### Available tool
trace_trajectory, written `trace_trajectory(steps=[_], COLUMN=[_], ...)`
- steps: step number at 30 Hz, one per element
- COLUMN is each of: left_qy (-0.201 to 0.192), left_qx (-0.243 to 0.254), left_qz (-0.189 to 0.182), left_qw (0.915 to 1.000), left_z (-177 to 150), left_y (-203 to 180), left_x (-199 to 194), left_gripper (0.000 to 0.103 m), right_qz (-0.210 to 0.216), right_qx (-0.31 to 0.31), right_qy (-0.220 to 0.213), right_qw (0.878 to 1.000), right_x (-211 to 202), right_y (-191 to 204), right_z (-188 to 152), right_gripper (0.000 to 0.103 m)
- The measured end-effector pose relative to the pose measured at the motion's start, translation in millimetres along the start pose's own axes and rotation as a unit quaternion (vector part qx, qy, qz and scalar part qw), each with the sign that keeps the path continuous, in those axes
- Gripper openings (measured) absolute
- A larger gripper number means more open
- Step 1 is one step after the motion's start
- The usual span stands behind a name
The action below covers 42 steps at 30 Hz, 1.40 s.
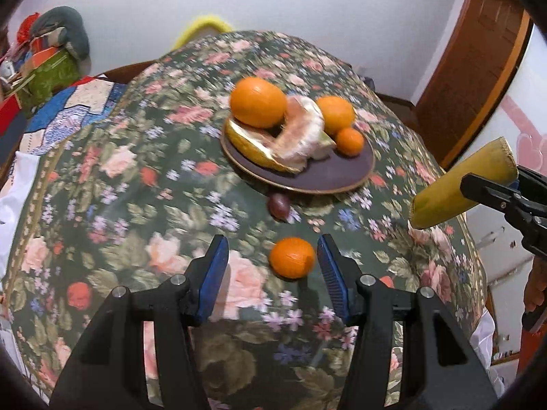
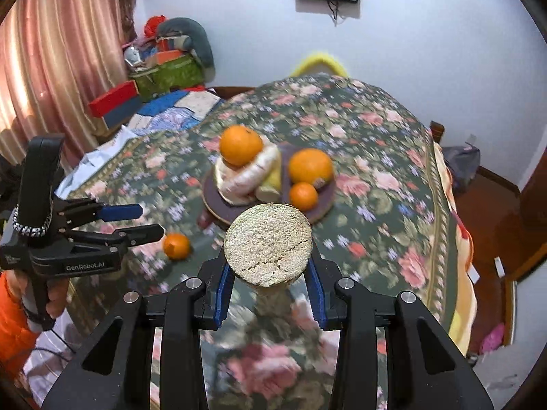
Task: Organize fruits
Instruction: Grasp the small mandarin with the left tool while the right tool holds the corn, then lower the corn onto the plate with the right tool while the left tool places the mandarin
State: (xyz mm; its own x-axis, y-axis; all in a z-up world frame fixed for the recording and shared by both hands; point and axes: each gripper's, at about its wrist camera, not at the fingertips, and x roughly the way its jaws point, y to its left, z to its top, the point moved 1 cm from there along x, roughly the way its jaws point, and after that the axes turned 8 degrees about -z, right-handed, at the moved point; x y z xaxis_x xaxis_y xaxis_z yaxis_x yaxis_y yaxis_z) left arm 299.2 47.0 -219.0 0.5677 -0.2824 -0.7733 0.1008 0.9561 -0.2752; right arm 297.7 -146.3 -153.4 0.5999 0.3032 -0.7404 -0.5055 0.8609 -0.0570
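A dark plate (image 1: 342, 174) (image 2: 218, 210) on the floral tablecloth holds two large oranges (image 1: 258, 102) (image 2: 239, 145), a small orange (image 1: 349, 141) (image 2: 303, 195) and peeled pomelo pieces (image 1: 294, 136) (image 2: 248, 177). A loose small orange (image 1: 292, 257) (image 2: 176, 246) lies on the cloth, just ahead of my open left gripper (image 1: 273, 266) (image 2: 142, 220), near its right finger. A dark purple fruit (image 1: 278, 205) lies by the plate's near rim. My right gripper (image 2: 268, 273) (image 1: 492, 188) is shut on a yellow-green cut cylinder of fruit (image 2: 268, 247) (image 1: 461, 193), held above the table.
The round table (image 1: 136, 205) (image 2: 376, 157) has a floral cloth. Boxes and cushions (image 1: 51, 54) (image 2: 164, 65) are piled at the back left. A yellow chair back (image 2: 319, 63) stands behind the table. A wooden door (image 1: 471, 68) is at the right.
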Motion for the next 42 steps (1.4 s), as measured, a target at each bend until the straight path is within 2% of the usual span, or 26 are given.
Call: trace_trajectory(steps=[9,12,17,26,35,42], left_qy=[0.033,0.036,0.043,0.030,-0.013,-0.021], left_qx=[0.014,0.012,0.010,0.019,0.010,0.004], left_qz=[0.001,0.001,0.000,0.005,0.000,-0.002], left_qw=[0.9993,0.9993,0.9990,0.9993,0.9999,0.9998], left_z=[-7.5,-8.1,-8.9,-6.7,26.6,45.0], left_y=[-10.1,-7.9,-5.2,-7.6,-1.6,5.3], left_x=[30.5,34.5,42.0,35.4,19.2,28.8], left_gripper=[0.053,0.050,0.035,0.034,0.034,0.034], right_qz=[0.013,0.015,0.024,0.037,0.028,0.020], right_qx=[0.008,0.019,0.046,0.072,0.065,0.057], right_qy=[0.026,0.019,0.013,0.009,-0.022,-0.029], right_qw=[1.000,1.000,0.999,0.997,0.997,0.998], right_x=[27.0,32.3,41.6,38.8,24.0,32.2], right_y=[-2.8,-4.1,-8.6,-14.3,-18.0,-16.8], right_z=[-17.6,-14.8,-12.7,-8.5,11.7,29.1], right_gripper=[0.035,0.035,0.035,0.034,0.034,0.034])
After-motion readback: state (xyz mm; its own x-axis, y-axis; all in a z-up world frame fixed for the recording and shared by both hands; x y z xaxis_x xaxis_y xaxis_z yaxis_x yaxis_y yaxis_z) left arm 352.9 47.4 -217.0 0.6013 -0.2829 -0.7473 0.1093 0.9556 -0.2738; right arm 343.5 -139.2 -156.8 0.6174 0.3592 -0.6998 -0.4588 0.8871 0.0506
